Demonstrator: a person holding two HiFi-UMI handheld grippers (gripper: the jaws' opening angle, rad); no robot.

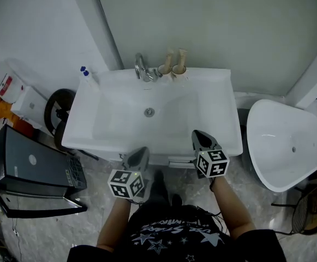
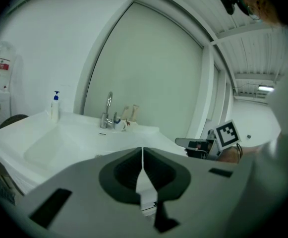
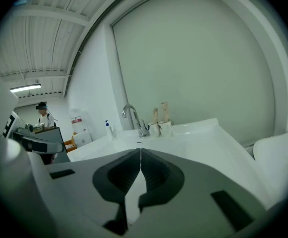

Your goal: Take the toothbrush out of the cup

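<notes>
A white sink lies ahead of the person, with a chrome faucet at its back rim. Just right of the faucet stand two cups side by side, touching or nearly so, and a tan toothbrush stands upright in each. A pump bottle with a blue top sits at the sink's back left corner. The left gripper hovers at the sink's near edge, its jaws pressed together with nothing between them. The right gripper reaches a little farther over the near rim, likewise closed and empty. Both are well apart from the cups.
</notes>
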